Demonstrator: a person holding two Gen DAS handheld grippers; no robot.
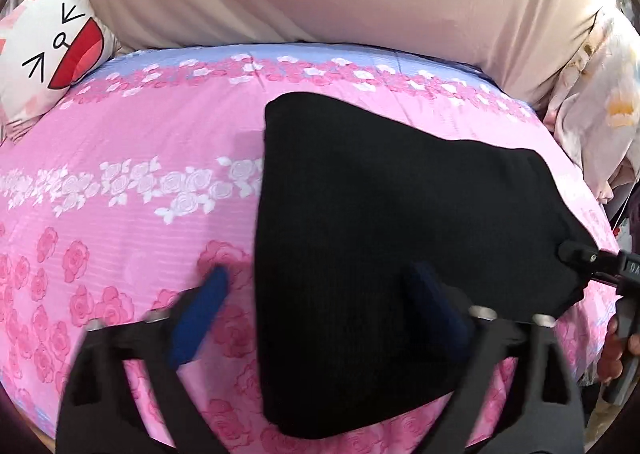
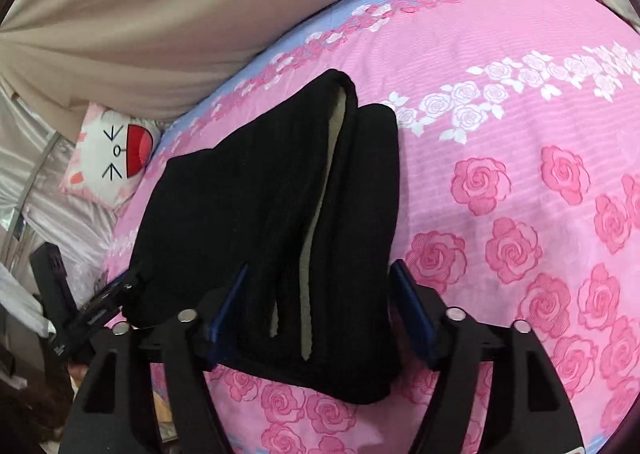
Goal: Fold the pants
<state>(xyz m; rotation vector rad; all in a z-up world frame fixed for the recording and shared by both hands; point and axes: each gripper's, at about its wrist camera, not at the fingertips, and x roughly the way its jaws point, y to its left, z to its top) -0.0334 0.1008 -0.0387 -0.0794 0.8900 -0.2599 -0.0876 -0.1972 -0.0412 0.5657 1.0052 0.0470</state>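
In the left wrist view, we are keeping the left gripper with its jaws apart, one blue pad on the pink floral bedspread, the other over the black pants, which are lying folded on the bed. The right gripper is touching the pants' far edge; we cannot tell its jaw state here.

In the right wrist view, we are seeing the right gripper with jaws apart, straddling the near end of the pants. We should be closing on all layers together, so the pale lining stays tucked.
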